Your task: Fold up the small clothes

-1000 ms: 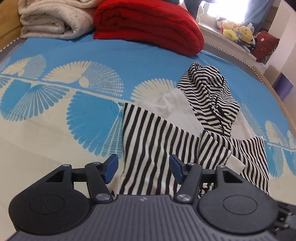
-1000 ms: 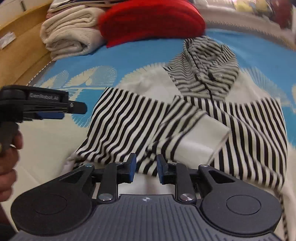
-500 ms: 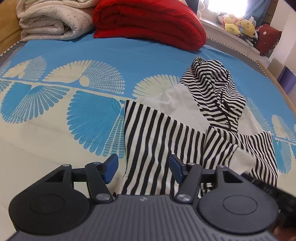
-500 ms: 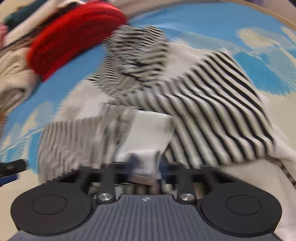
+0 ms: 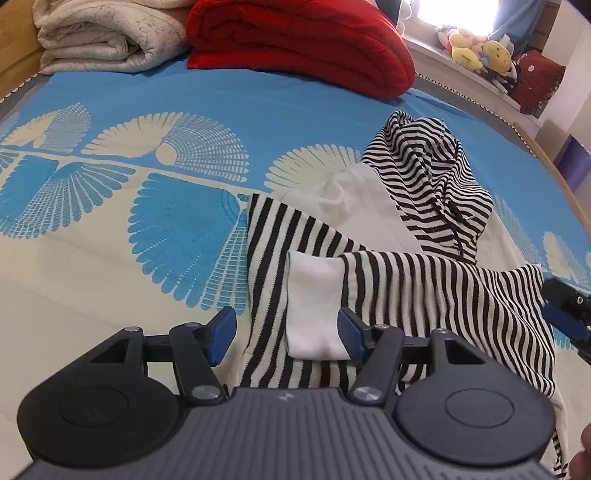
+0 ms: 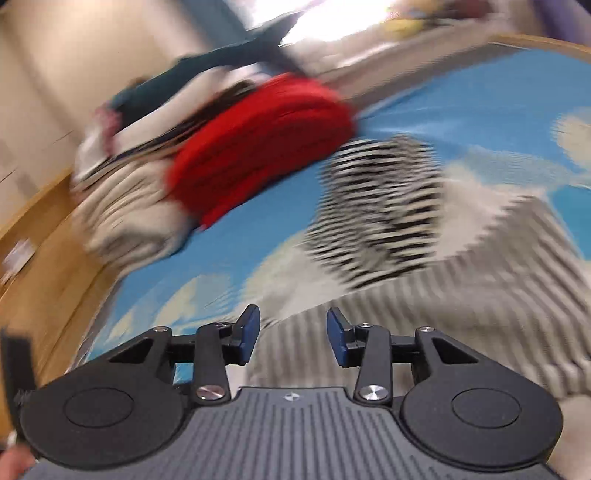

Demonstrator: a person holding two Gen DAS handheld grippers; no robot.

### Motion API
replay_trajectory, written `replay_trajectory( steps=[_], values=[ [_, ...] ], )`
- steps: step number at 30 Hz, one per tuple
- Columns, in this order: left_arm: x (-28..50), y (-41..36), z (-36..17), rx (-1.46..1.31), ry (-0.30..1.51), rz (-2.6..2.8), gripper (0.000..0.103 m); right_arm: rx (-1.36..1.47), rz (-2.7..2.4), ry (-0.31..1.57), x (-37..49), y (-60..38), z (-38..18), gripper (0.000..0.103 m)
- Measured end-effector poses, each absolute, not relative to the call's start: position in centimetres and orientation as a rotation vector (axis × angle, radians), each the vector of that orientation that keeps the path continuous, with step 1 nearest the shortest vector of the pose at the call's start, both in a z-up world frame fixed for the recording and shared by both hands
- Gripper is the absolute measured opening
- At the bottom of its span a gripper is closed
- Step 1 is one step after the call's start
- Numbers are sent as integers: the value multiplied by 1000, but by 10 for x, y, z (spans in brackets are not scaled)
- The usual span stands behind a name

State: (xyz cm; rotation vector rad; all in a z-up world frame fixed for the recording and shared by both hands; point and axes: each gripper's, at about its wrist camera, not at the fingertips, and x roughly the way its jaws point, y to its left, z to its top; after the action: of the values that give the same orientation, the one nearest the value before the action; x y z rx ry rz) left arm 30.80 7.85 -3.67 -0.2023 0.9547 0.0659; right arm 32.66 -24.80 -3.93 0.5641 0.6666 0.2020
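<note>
On the left wrist view, the left gripper (image 5: pixel 284 334) hangs spread wide over the near edge of a striped hoodie (image 5: pixel 399 280) lying on a blue patterned bedspread (image 5: pixel 147 122). One sleeve is folded across the body, and its white cuff (image 5: pixel 314 302) sits between the blue pads without being pinched. A red blanket (image 5: pixel 299 40) and a cream blanket (image 5: pixel 107 33) are stacked at the far end. Over on the right wrist view, everything's pretty blurry, but the right gripper (image 6: pixel 291 336) has its fingers apart and empty above the hoodie's striped fabric.
</note>
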Motion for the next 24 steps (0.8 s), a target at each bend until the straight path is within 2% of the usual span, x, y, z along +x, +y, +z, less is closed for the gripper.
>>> replay_trajectory(
  steps=[7,11,19,21,22,23,24],
  values=[
    [315,77,-61,-308,1043,2,66,565,-278,920,329,-297,-79,43],
    [319,66,-70,-290,1071,4,74,648,-498,930,308,-331,-94,41],
    [323,75,-78,-331,1082,92,75,830,-640,928,280,-369,-105,41],
    [324,78,-79,-346,1083,105,72,883,-644,902,271,-364,-103,43],
    [324,78,-79,-344,1082,107,67,907,-620,901,268,-358,-102,43],
    [324,77,-79,-331,1083,110,58,931,-595,904,273,-355,-98,44],
    [323,75,-79,-309,1081,116,44,954,-568,908,273,-351,-99,44]
  ],
)
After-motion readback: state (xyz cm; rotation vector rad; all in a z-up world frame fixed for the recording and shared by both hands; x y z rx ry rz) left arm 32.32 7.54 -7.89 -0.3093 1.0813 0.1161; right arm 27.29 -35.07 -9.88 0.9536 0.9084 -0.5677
